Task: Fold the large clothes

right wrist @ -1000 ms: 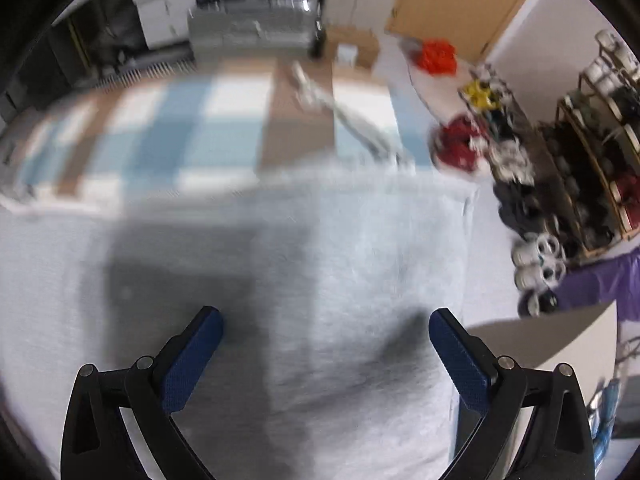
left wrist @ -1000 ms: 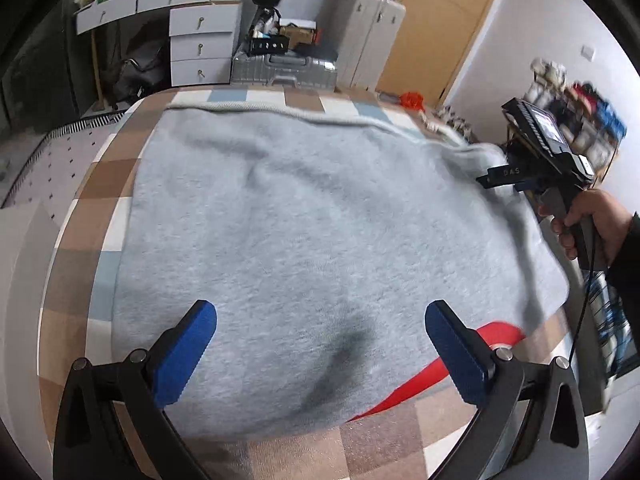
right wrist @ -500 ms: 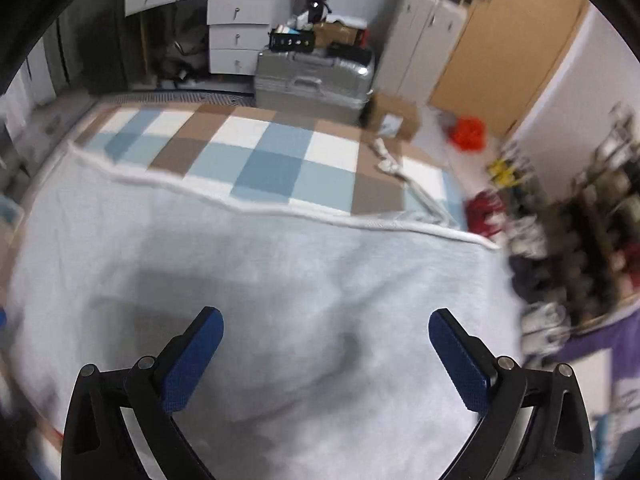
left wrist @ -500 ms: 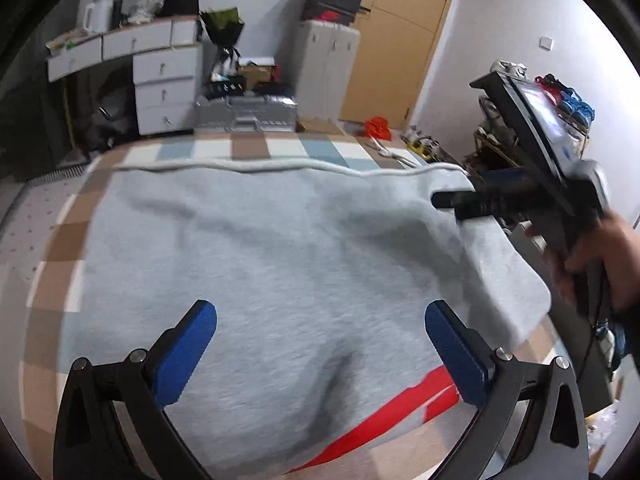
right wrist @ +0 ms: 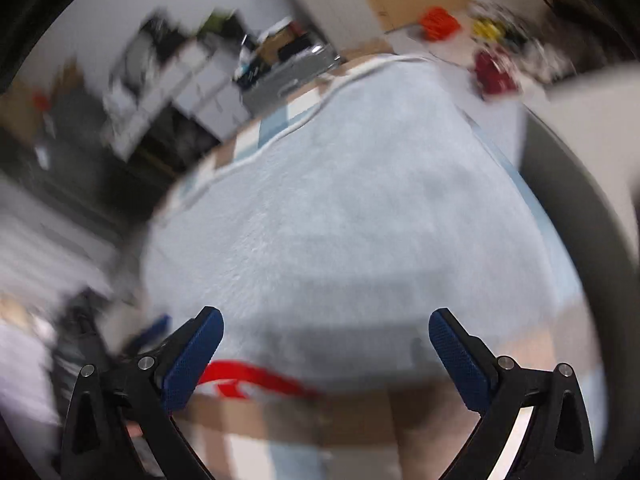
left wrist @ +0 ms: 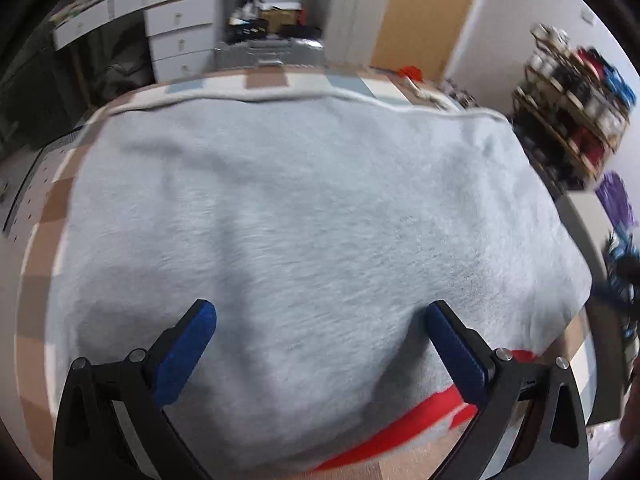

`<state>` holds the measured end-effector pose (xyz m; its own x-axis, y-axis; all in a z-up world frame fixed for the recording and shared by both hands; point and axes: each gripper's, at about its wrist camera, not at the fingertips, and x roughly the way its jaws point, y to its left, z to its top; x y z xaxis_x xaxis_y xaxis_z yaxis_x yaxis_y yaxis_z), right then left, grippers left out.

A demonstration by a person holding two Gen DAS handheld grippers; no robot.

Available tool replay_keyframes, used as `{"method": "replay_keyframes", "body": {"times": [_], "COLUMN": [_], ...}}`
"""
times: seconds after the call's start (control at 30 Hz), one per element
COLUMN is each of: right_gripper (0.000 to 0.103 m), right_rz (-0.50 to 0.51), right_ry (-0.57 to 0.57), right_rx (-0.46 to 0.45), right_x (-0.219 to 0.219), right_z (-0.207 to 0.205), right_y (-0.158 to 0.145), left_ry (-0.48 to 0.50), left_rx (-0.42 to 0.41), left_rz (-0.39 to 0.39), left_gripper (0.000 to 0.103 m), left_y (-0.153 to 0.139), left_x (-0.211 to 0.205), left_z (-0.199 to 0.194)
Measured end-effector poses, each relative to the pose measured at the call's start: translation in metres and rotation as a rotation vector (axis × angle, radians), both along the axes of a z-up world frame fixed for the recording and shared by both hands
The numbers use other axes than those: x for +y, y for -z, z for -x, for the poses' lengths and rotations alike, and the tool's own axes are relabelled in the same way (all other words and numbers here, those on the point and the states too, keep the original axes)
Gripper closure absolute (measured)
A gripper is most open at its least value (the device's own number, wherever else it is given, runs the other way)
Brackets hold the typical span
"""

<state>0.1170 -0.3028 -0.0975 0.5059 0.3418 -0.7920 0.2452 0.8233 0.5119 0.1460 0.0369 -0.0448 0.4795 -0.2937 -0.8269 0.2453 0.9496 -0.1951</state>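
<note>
A large light-grey fleece garment [left wrist: 312, 216] lies spread flat over a checked bed cover [left wrist: 264, 80], with a red band [left wrist: 396, 428] showing at its near edge. My left gripper [left wrist: 320, 316] hovers open above the garment's near part, nothing between its blue pads. In the right wrist view the same grey garment [right wrist: 352, 200] fills the middle, its red band [right wrist: 256, 376] near the front. My right gripper [right wrist: 326, 320] is open over that near edge and holds nothing. Both views are motion-blurred.
White drawers [left wrist: 176, 40] and a silver suitcase [left wrist: 276, 50] stand beyond the bed's far end. A wooden door [left wrist: 424, 12] and a shoe rack [left wrist: 576, 112] lie to the right. Red and yellow items [right wrist: 492, 72] sit on the floor beside the bed.
The right gripper has swung back from the far side toward the garment's near edge and is gone from the left wrist view. The left gripper has tilted down slightly over the garment.
</note>
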Motion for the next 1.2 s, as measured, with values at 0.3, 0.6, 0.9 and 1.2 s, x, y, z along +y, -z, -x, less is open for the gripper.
{"method": "replay_keyframes", "body": {"times": [0.3,0.6,0.9,1.2], "right_gripper": [0.0,0.0,0.044,0.031], "right_rz": [-0.383,-0.328,0.068,-0.048], "right_ry": [0.25,0.253,0.07,0.012], "right_rx": [0.079,0.032,-0.161,-0.137], "right_x": [-0.057,-0.042,0.008,-0.004], "right_z": [0.033,0.002,-0.008,0.002], "right_y": [0.06,0.059,0.023,0.03], "left_ry": [0.022,0.045,0.123,0.119], "left_rx": [-0.026,-0.036,-0.138,-0.101], "left_rz": [0.11,0.02,-0.213,-0.187], "left_gripper": [0.001,0.001,0.001,0.001], "left_y": [-0.018,-0.007,0.001,0.005], "left_x": [0.002,-0.017,-0.042,-0.04], "left_z": [0.025,0.02,0.029,0.023]}}
